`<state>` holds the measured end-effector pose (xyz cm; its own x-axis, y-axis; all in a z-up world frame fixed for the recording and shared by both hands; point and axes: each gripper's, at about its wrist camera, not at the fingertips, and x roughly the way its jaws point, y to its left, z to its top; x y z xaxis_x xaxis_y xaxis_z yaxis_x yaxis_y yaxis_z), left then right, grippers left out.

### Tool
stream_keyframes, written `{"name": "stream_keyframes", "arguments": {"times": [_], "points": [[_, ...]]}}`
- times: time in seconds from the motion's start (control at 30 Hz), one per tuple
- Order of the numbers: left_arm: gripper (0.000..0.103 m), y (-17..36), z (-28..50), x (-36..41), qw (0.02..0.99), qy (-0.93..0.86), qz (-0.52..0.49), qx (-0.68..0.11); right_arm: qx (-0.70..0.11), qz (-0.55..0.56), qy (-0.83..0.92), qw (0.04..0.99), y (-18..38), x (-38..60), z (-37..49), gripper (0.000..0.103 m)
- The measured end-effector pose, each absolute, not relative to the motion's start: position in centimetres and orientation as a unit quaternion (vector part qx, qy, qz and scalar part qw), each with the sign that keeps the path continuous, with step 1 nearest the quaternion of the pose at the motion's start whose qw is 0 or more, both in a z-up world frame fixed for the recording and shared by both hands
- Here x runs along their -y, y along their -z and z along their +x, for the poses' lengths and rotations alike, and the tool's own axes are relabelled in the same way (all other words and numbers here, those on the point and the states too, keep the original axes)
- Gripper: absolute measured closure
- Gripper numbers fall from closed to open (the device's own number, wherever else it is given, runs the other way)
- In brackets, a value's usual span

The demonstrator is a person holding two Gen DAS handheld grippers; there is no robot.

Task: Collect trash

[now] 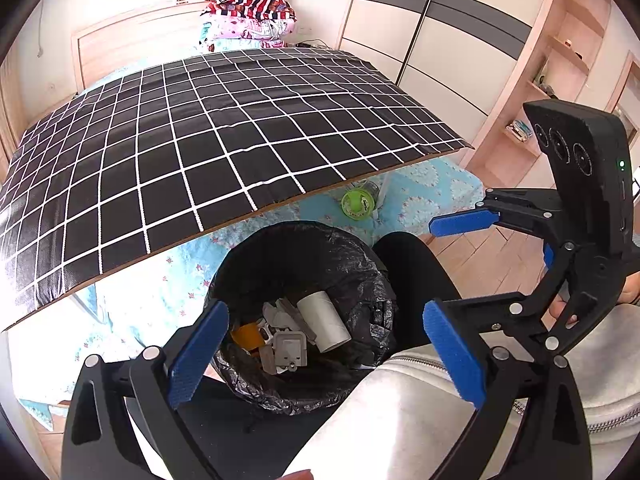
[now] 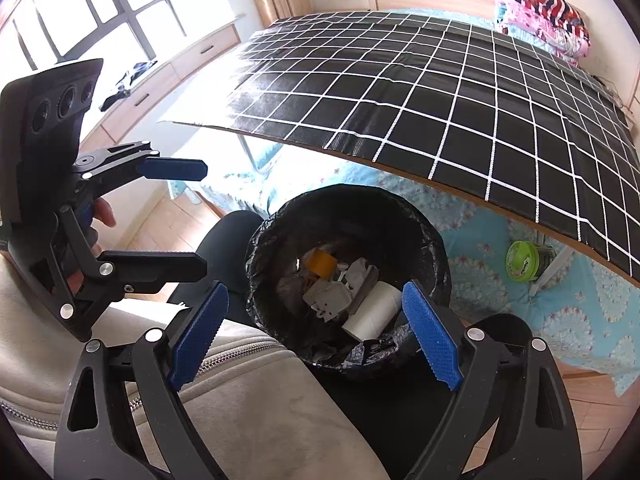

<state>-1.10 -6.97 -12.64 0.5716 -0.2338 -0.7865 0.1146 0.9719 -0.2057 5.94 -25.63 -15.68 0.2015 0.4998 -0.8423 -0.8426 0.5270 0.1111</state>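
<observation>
A bin lined with a black bag (image 1: 300,236) (image 2: 344,196) stands between the bed and the person's knee. Inside lie a white cardboard tube (image 1: 324,320) (image 2: 374,312), an orange tape roll (image 1: 246,338) (image 2: 320,262) and a grey plastic piece (image 1: 290,348) (image 2: 328,296). My left gripper (image 1: 326,354) (image 2: 206,218) hangs above the bin, open and holding nothing. To its right, my right gripper (image 2: 316,336) (image 1: 436,264) is also over the bin, open and holding nothing. A green-lidded jar (image 1: 357,202) (image 2: 522,260) lies on its side on the blue bedsheet under the board.
A black board with a white grid (image 1: 200,140) (image 2: 480,100) spans the bed with the blue floral sheet (image 1: 420,188) (image 2: 580,312). Folded bedding (image 1: 248,16) is stacked at the headboard. The person's black trouser leg (image 1: 412,272) and grey jacket (image 2: 240,400) sit close below the grippers.
</observation>
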Motion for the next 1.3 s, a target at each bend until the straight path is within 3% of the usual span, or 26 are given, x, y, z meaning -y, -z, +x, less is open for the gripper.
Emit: {"name": "stream_keyframes", "arguments": {"times": [1.3], "points": [[0.008, 12.55, -1.14, 7.04, 0.884, 0.102, -0.064, -0.451, -0.447, -0.194, -0.455, 0.745, 15.63, 25.45, 5.82, 0.014]]}}
